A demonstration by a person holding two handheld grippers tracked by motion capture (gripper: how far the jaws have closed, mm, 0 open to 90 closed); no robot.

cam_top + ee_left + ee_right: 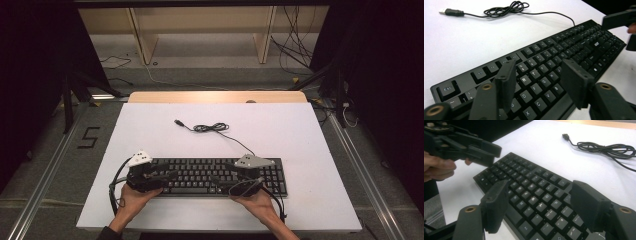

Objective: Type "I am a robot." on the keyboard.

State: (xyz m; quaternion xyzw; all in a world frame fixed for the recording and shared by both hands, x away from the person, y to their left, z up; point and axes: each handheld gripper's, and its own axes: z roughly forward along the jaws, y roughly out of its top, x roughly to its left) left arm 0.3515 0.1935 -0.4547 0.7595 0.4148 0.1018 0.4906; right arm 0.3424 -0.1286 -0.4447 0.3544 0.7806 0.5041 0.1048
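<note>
A black keyboard (200, 170) lies near the front edge of the white table (300, 135). Its thin cable runs back to a loose coil (210, 128) and ends in a USB plug (178, 122). My left gripper (171, 175) hovers just over the keyboard's left end, jaws open above the letter keys (539, 64). My right gripper (220, 181) hovers over the keyboard's right half, jaws open and nothing between them (540, 185). The two grippers point toward each other. In the right gripper view the left gripper (474, 150) is at the top left, over the keyboard (531, 182).
The cable coil (506, 7) and plug (450, 11) lie on bare white surface behind the keyboard (574, 47). A wooden strip (217, 96) borders the table's far edge. Beyond it are wooden frame legs and floor cables.
</note>
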